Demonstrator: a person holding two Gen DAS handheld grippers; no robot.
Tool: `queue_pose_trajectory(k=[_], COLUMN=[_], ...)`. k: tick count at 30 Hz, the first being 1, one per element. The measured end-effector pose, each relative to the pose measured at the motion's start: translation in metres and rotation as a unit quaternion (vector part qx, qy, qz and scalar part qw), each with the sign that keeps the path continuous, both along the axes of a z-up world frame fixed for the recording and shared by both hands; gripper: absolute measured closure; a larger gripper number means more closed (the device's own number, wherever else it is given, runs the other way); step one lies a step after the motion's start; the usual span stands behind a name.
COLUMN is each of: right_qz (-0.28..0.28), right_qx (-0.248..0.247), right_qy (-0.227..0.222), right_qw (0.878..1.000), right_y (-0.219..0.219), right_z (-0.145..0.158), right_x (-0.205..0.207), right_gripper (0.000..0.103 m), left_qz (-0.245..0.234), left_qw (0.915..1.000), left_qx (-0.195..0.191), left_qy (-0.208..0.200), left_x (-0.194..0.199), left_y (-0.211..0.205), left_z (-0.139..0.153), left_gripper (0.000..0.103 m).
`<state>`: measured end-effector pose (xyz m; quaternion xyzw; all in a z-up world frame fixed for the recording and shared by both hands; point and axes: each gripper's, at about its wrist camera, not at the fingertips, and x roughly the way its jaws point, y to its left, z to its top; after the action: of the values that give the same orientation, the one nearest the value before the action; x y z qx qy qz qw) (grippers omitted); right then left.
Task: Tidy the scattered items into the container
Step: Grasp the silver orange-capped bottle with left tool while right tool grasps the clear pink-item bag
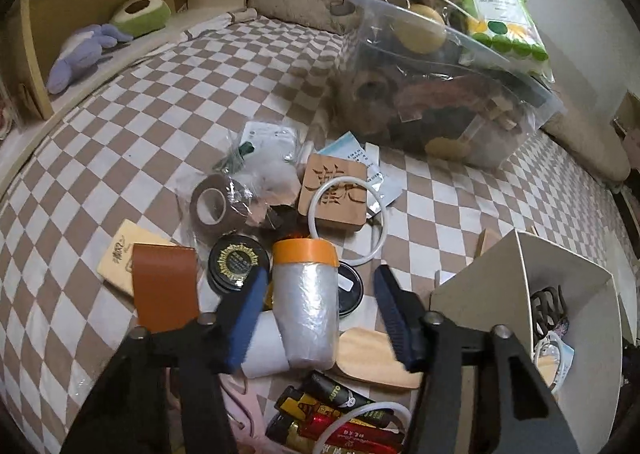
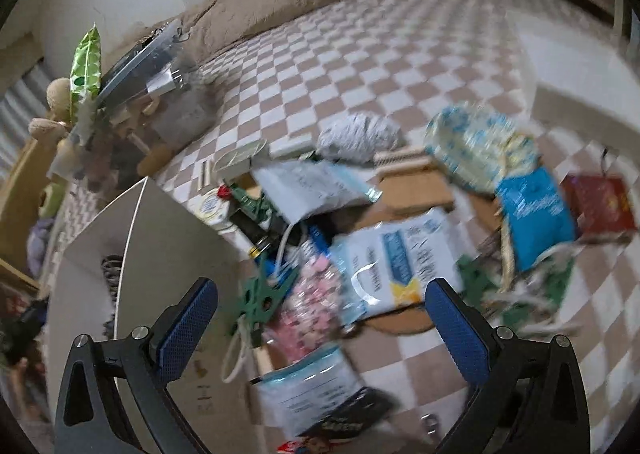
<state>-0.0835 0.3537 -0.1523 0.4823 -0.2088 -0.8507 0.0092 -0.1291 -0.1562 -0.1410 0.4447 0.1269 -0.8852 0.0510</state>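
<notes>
- Your left hand-held gripper (image 1: 318, 288): jaws apart astride the orange-lidded roll (image 1: 306, 298); centre it, then squeeze.
- Right hand-held gripper (image 2: 322, 318): jaws wide, empty, beside the white box (image 2: 168, 238).

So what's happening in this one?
Someone is tidying clutter off a checkered bed into a white box, with a claw in each hand. The left claw straddles an orange-capped plastic roll; its left pad is at the roll, the right one is still apart. The right claw is open over a heap of packets, holding nothing. The box already holds a few items.
</notes>
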Motion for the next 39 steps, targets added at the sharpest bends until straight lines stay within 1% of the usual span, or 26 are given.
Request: queue_pose_trajectory(k=[1, 2, 3, 4, 5, 8, 10, 11, 13, 14, 15, 16, 17, 18, 20, 22, 24, 25, 27, 30, 34, 36, 39], right_qz=[0.0, 0.0, -0.001, -0.004, -0.008, -0.015, -0.015, -0.016, -0.019, -0.021, -0.023, -0.025, -0.026, -0.027, -0.024, -0.016, -0.005, -0.002, -0.001, -0.001, -0.011, -0.02, -0.032], right_qx=[-0.012, -0.023, -0.034, -0.043, -0.049, -0.066, -0.074, -0.077, -0.076, -0.073, -0.069, -0.066, -0.063, -0.056, -0.045, -0.033, -0.017, -0.02, -0.038, -0.038, -0.057, -0.067, -0.087], right_qy=[-0.005, -0.008, -0.01, -0.013, -0.018, -0.031, -0.04, -0.042, -0.043, -0.043, -0.045, -0.046, -0.047, -0.048, -0.051, -0.049, -0.042, -0.036, -0.022, 0.005, 0.036, 0.049, 0.066], right_qw=[1.0, 1.0, 0.999, 0.999, 0.999, 0.997, 0.996, 0.996, 0.996, 0.996, 0.996, 0.996, 0.997, 0.997, 0.997, 0.998, 0.999, 0.999, 0.999, 0.999, 0.998, 0.996, 0.993], right_y=[0.0, -0.001, -0.001, -0.001, -0.001, -0.001, -0.002, -0.003, -0.004, -0.003, -0.002, -0.001, 0.0, 0.001, 0.002, 0.001, -0.002, -0.003, -0.001, 0.001, 0.009, 0.014, 0.02], right_z=[-0.003, -0.006, -0.009, -0.011, -0.014, -0.022, -0.026, -0.027, -0.029, -0.029, -0.03, -0.03, -0.032, -0.033, -0.036, -0.035, -0.033, -0.031, -0.027, -0.015, -0.002, 0.004, 0.012], right_x=[0.0, 0.0, 0.0, 0.0, -0.001, -0.002, -0.003, -0.004, -0.005, -0.005, -0.006, -0.007, -0.007, -0.008, -0.008, -0.008, -0.008, -0.009, -0.007, -0.006, -0.002, 0.001, 0.008], right_gripper=[0.0, 0.004, 0.012, 0.016, 0.021, 0.023, 0.028, 0.035, 0.036, 0.039, 0.044, 0.046, 0.05, 0.056, 0.062, 0.064, 0.072, 0.081, 0.091, 0.092, 0.092, 0.092, 0.092], left_qz=[0.0, 0.0, -0.001, -0.002, -0.005, -0.002, 0.002, 0.003, 0.004, 0.005, 0.005, 0.006, 0.008, 0.009, 0.006, 0.004, 0.007, 0.009, 0.015, 0.017, 0.005, 0.007, 0.008], left_qw=[1.0, 1.0, 0.9999, 0.9998, 0.9996, 0.9982, 0.9973, 0.9971, 0.9974, 0.9975, 0.9977, 0.9973, 0.9965, 0.9953, 0.9929, 0.9928, 0.994, 0.9947, 0.9961, 0.9977, 0.9996, 0.9996, 0.9997], left_qx=[0.0, -0.003, -0.007, -0.013, -0.019, -0.052, -0.064, -0.067, -0.063, -0.061, -0.059, -0.064, -0.073, -0.086, -0.106, -0.103, -0.091, -0.086, -0.076, -0.057, -0.025, -0.02, -0.015], left_qy=[-0.003, -0.007, -0.011, -0.015, -0.019, -0.029, -0.035, -0.036, -0.034, -0.034, -0.033, -0.036, -0.039, -0.043, -0.052, -0.061, -0.06, -0.055, -0.043, -0.032, -0.015, -0.02, -0.017], left_x=[-0.002, -0.004, -0.005, -0.007, -0.009, -0.013, -0.014, -0.015, -0.015, -0.015, -0.015, -0.015, -0.016, -0.016, -0.016, -0.016, -0.015, -0.014, -0.013, -0.011, -0.01, -0.012, -0.012], left_y=[0.0, 0.001, 0.002, 0.004, 0.006, 0.01, 0.009, 0.008, 0.005, 0.004, 0.003, 0.004, 0.005, 0.006, 0.008, 0.006, 0.004, 0.003, 0.002, 0.001, 0.002, 0.004, 0.005], left_z=[-0.002, -0.004, -0.007, -0.009, -0.011, -0.017, -0.021, -0.023, -0.025, -0.025, -0.026, -0.028, -0.03, -0.033, -0.039, -0.044, -0.044, -0.042, -0.036, -0.029, -0.022, -0.02, -0.018], left_gripper=[0.06, 0.064, 0.067, 0.068, 0.069, 0.069, 0.069, 0.068, 0.066, 0.065, 0.063, 0.057, 0.043, 0.033, 0.029, 0.027, 0.011, 0.009, 0.007, 0.007, 0.007, 0.007, 0.007])
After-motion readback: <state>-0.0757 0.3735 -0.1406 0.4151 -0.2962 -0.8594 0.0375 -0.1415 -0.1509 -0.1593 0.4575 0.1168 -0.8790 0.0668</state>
